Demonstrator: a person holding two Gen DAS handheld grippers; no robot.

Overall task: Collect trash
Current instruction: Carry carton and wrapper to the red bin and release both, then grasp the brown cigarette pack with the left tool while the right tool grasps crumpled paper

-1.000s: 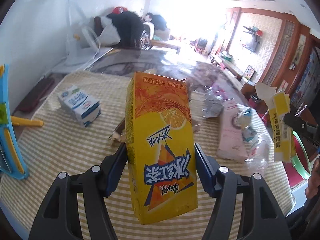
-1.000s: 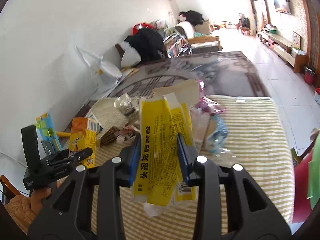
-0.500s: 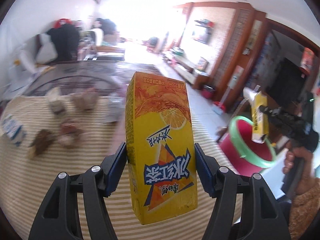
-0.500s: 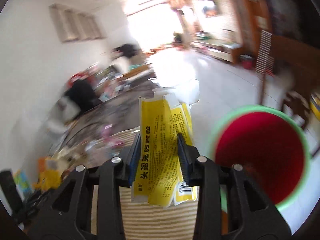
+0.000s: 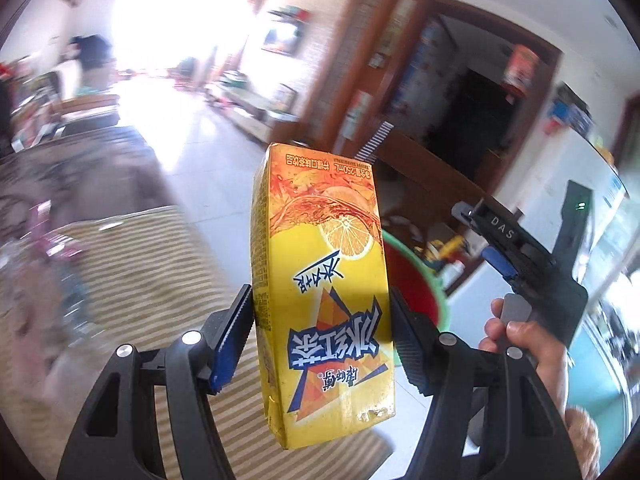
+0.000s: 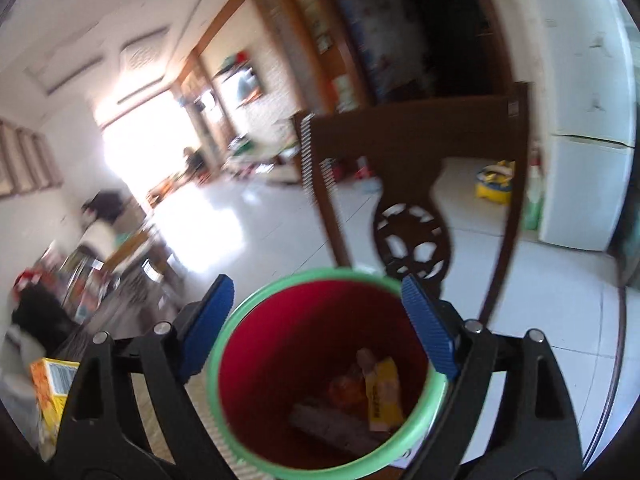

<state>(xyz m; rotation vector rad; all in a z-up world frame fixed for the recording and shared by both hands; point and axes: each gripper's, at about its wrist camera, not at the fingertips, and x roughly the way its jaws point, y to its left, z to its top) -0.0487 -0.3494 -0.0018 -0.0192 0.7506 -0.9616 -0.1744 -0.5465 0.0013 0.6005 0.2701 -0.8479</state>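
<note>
While the left gripper (image 5: 320, 340) clamps the yellow tea carton (image 5: 322, 292) upright between its two blue pads, the striped tablecloth (image 5: 132, 280) lies below and to the left of those jaws, and the green rim of the red bin (image 5: 420, 276) shows just behind the carton's right edge. Further right, a hand (image 5: 528, 344) grips the handle of the right gripper (image 6: 316, 324), whose jaws are opening wide with nothing between them. Directly beneath and ahead of them sits the bin, with a yellow wrapper (image 6: 382, 394) and other scraps lying at its bottom. A dark wooden chair (image 6: 416, 184) stands beyond the fingertips.
</note>
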